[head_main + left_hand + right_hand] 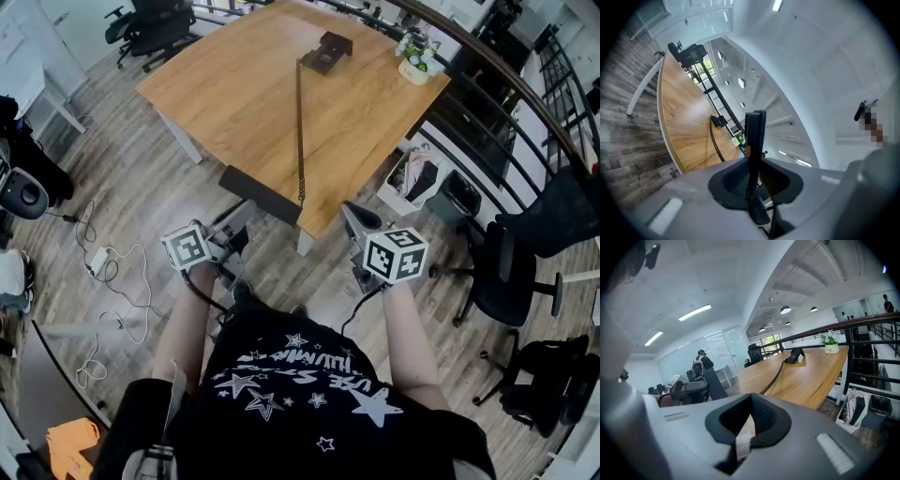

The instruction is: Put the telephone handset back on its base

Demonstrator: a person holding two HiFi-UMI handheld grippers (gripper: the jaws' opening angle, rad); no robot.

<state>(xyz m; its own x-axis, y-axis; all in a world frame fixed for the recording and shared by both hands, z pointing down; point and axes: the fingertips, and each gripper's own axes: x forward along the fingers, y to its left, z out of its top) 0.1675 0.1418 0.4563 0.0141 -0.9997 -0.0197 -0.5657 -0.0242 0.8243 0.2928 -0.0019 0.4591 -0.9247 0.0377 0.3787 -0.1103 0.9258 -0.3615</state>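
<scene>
The black telephone base (325,52) stands at the far end of a wooden table (244,94). From it a coiled cord (300,122) runs straight to the near edge and ends there; I cannot make out a handset at that end. Both grippers are held off the table, below its near corner, and hold nothing. My left gripper (239,234) is shut: its jaws show as one thin dark bar (754,136) in the left gripper view. My right gripper (361,220) points at the table corner with its grey fingers together. The base (793,356) and cord (774,377) lie ahead of it.
A dark flat panel (261,194) lies along the table's near edge, beside the cord's end. A potted plant (412,58) stands at the far right corner. Office chairs (506,272) and a bag-lined bin (412,178) stand to the right, with a railing (525,103) behind. Cables (103,272) lie on the floor at left.
</scene>
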